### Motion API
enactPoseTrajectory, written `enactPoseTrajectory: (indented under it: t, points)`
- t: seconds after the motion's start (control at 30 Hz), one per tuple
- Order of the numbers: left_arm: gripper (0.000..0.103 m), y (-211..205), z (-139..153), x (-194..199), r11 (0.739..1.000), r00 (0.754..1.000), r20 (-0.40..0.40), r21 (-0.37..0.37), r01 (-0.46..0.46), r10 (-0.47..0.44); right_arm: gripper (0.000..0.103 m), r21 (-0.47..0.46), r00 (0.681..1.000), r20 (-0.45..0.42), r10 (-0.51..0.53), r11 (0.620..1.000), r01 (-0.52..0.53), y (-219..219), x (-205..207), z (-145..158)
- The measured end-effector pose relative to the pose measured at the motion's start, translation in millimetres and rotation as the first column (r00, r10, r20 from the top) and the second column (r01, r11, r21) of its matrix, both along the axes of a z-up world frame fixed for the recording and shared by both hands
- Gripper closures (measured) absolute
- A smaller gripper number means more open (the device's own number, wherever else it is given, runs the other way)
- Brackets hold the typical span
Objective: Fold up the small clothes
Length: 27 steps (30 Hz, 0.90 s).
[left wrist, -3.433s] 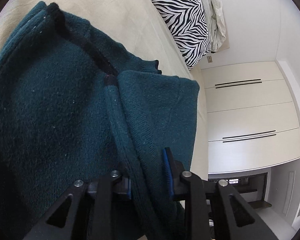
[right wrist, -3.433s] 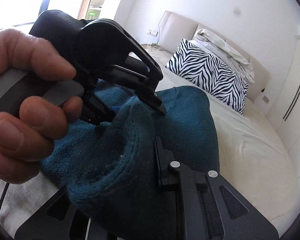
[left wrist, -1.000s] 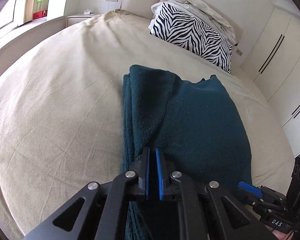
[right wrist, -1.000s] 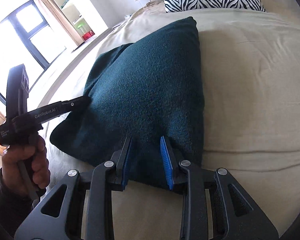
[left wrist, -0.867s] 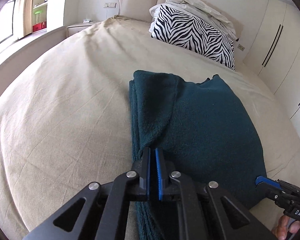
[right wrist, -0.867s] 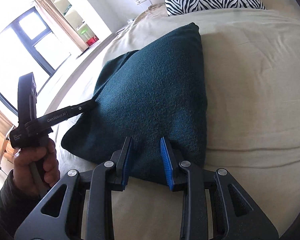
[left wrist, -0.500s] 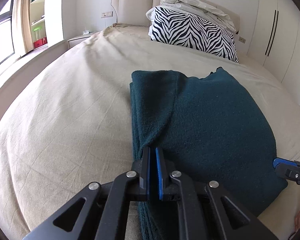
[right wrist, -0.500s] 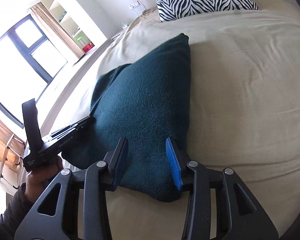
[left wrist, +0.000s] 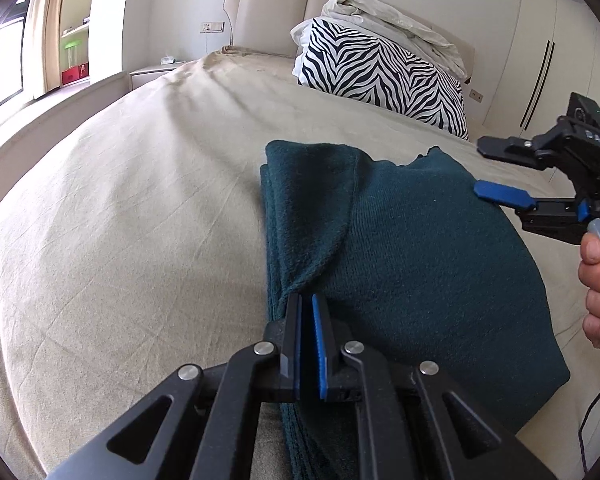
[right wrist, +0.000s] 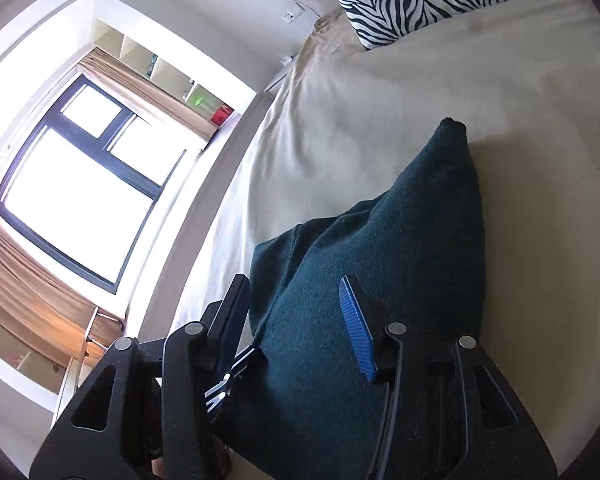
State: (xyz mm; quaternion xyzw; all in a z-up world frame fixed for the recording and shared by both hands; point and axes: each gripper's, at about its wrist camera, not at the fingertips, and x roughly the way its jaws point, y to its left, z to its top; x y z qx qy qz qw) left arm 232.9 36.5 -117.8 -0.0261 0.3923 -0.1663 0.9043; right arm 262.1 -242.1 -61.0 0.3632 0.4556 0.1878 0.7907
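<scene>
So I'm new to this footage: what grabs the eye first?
The dark teal folded garment lying on the beige bed dominates. The left gripper is closed at its near edge, while the right gripper hovers open over its right side. Behind, a zebra-striped pillow sits by the headboard.

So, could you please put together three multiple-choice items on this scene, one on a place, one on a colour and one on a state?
1. Where does the folded garment lie?
A. on the bed
B. on the floor
C. on a chair

2. What colour is it?
A. red
B. dark teal
C. white

3. How is the right gripper?
A. shut on the garment
B. shut on nothing
C. open

Answers:
1 A, beige bedcover surrounds it.
2 B, teal in both views.
3 C, its blue pads stand wide apart.
</scene>
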Motion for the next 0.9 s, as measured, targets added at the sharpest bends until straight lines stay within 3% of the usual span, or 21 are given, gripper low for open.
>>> enactPoseTrajectory:
  t: [0.03, 0.07, 0.1, 0.13, 0.2, 0.33, 0.4, 0.43, 0.47, 0.53, 0.6, 0.7, 0.77, 0.83, 0.9]
  points:
    - [0.092, 0.9, -1.0, 0.1, 1.000, 1.000, -0.001, -0.008, -0.002, 0.002, 0.065, 0.014, 0.998, -0.058, -0.010, 1.000, 0.011, -2.8, 13.1, -18.7]
    - [0.092, 1.9, -1.9, 0.9, 1.000, 1.000, -0.004, -0.016, -0.004, 0.004, 0.085, 0.005, 0.997, -0.069, -0.033, 0.999, 0.033, -7.0, 21.2, -29.3]
    - [0.092, 3.9, -2.7, 1.2, 1.000, 1.000, -0.006, -0.030, -0.006, 0.006, 0.097, -0.019, 0.995, -0.073, -0.068, 0.998, 0.067, -12.5, 25.9, -34.7]
    - [0.092, 5.2, -3.3, 1.7, 0.999, 1.000, -0.009, -0.042, -0.006, 0.006, 0.103, -0.002, 0.992, -0.083, -0.095, 0.995, 0.095, -18.1, 28.8, -41.5]
    - [0.092, 7.0, -4.8, 3.0, 0.998, 1.000, -0.012, -0.063, -0.008, 0.007, 0.103, 0.031, 0.991, -0.075, -0.111, 0.993, 0.114, -24.1, 30.9, -47.9]
    - [0.092, 9.5, -5.2, 3.8, 0.997, 1.000, -0.011, -0.083, -0.010, 0.009, 0.103, -0.016, 0.996, -0.041, -0.075, 0.997, 0.074, -19.0, 33.2, -33.5]
    - [0.092, 12.0, -5.9, 4.6, 0.995, 1.000, -0.015, -0.099, -0.011, 0.010, 0.094, 0.027, 0.996, -0.025, -0.083, 0.996, 0.084, -17.4, 36.2, -19.2]
    - [0.092, 13.6, -6.4, 5.0, 0.994, 1.000, -0.017, -0.110, -0.011, 0.009, 0.083, 0.045, 0.997, -0.002, -0.081, 0.996, 0.081, -14.4, 39.1, -10.6]
    - [0.092, 15.1, -7.0, 5.6, 0.993, 1.000, -0.021, -0.121, -0.011, 0.009, 0.061, 0.057, 0.998, 0.014, -0.067, 0.996, 0.066, -9.6, 41.5, -2.4]
    - [0.092, 16.5, -7.3, 6.3, 0.991, 1.000, -0.025, -0.134, -0.011, 0.008, 0.034, 0.088, 1.000, 0.024, -0.004, 0.996, 0.001, 11.5, 52.8, 5.9]
    - [0.092, 16.3, -7.4, 5.5, 0.991, 1.000, -0.025, -0.134, -0.012, 0.008, 0.034, 0.043, 0.998, 0.005, 0.067, 0.997, -0.067, 34.0, 66.3, 5.2]
    - [0.092, 15.4, -7.0, 5.4, 0.991, 1.000, -0.025, -0.133, -0.010, 0.006, 0.039, -0.041, 0.999, -0.014, 0.035, 0.999, -0.036, 39.6, 82.1, -11.1]
    - [0.092, 13.8, -6.7, 5.5, 0.991, 1.000, -0.024, -0.130, -0.006, 0.003, 0.053, -0.103, 1.000, -0.022, -0.015, 0.995, 0.012, 32.4, 91.8, -21.0]
    - [0.092, 12.7, -6.5, 5.9, 0.992, 1.000, -0.022, -0.124, -0.005, 0.002, 0.066, -0.102, 0.997, -0.060, -0.053, 0.994, 0.047, 25.7, 97.1, -27.3]
    - [0.092, 13.1, -6.4, 6.8, 0.992, 1.000, -0.024, -0.125, -0.007, 0.004, 0.063, -0.114, 0.999, -0.034, -0.034, 0.993, 0.030, 26.6, 94.0, -14.5]
